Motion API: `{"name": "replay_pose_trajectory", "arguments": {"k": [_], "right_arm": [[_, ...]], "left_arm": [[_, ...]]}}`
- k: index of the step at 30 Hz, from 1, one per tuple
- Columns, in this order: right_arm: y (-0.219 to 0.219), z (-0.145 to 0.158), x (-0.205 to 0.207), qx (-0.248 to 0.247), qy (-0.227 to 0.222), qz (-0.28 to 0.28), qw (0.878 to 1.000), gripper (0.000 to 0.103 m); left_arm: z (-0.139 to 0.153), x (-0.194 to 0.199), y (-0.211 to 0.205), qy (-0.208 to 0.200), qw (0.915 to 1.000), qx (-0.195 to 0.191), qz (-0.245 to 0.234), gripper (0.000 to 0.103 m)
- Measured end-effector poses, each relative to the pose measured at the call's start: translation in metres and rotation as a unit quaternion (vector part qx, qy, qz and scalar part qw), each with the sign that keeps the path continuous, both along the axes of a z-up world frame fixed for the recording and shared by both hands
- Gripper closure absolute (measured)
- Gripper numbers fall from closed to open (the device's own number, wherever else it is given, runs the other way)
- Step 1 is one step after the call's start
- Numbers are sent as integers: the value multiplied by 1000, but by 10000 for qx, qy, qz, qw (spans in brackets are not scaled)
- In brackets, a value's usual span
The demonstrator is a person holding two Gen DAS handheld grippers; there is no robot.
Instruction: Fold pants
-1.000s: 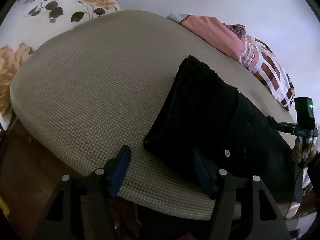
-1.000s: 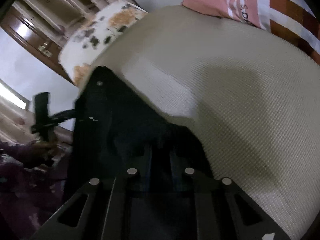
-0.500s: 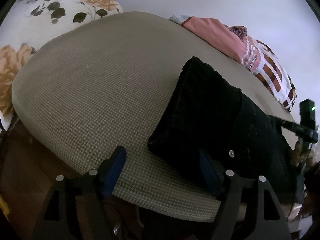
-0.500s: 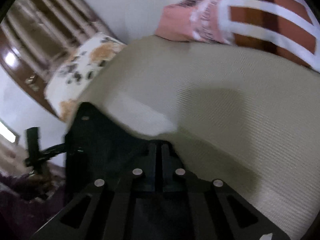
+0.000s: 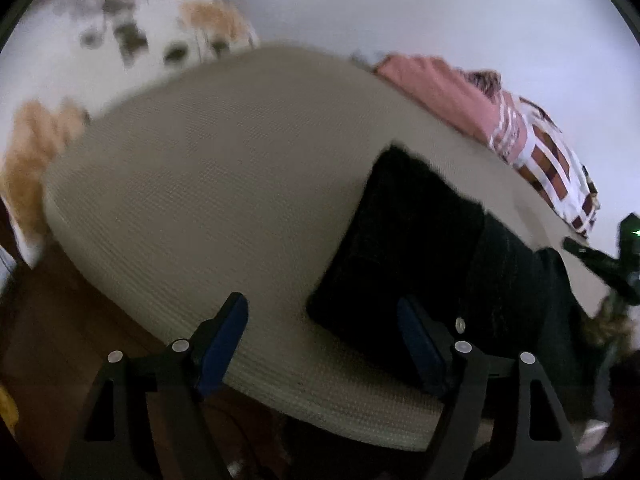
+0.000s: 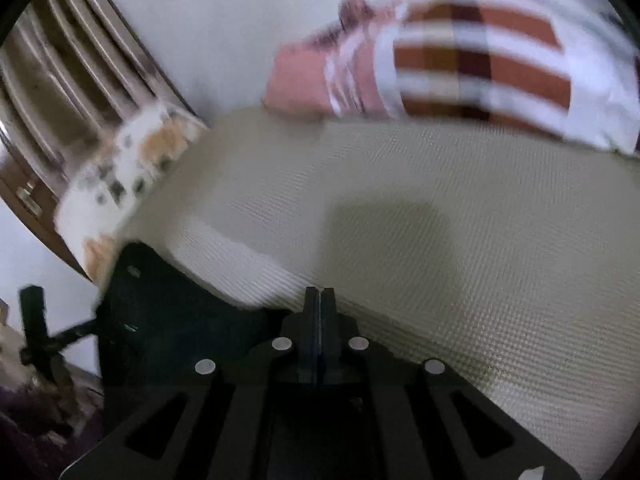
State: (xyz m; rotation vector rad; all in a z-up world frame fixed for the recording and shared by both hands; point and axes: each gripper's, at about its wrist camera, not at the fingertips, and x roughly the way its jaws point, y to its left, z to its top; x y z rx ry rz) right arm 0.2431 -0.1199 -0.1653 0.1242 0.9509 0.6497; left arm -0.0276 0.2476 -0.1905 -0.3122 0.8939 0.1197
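Black pants (image 5: 420, 248), folded into a thick bundle, lie on the beige woven mattress (image 5: 208, 200) of a bed, close to its near edge. In the left wrist view the long axis runs from the near right, by the mattress edge, up toward the far middle; the squared far end points at the pink and striped bedding (image 5: 532, 148). A small metal button shows near the near end, so the waist seems to be there, though blur makes that unsure. Right portion of the pants runs under shadow toward the frame edge, and where it ends cannot be made out.

Left claw (image 5: 324, 344) is wide apart, blue pads either side of the near corner of the bundle; the right-hand finger overlaps the black cloth in view, but no pad visibly presses on it, and nothing is gripped. Right claw (image 6: 319, 308) has its fingers pressed together. Dark fabric lies just left of and under its tips, but whether a fold is pinched between them cannot be told; it looks empty at the tips.

Both views are motion-blurred. Floral pillow (image 5: 132, 40) sits at the far left corner, smeared. In the right wrist view the pants (image 6: 168, 312) show only as a dark mass at lower left, partly hidden by the claw body.

Mattress left of and beyond the pants is bare and broad. Its near edge drops to a brown wooden floor (image 5: 48, 320).
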Motion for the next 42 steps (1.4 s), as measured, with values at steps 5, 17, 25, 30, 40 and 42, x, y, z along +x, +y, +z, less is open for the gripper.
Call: {"name": "replay_pose_trajectory", "arguments": {"k": [5,17,25,30,40,42], "right_arm": [[42,12,-30,-263,-42,879,9958,100],[55,-31,-31,-568,267,645,9959,103],[50,-34,-29,-342,357,618,9969,103],[48,-34,-29,-257,373,569,9974,103],[50,-36,-30,-267,342,538,9976,103],[46,-34,-28,-182,447,438,9979,103]], "left_arm": [[23,18,-21,-201,9978,-127,-626,26],[13,90,-32,-57,9928,-422,-1121,26],[-12,139,-50,172,9913,343,-1262,25],[-13,156,-64,115,9863,865,-1402,26],[-18,176,-49,335,9903,598,-1206,25],[-13,171,-49,202,9899,700,-1215,25]]}}
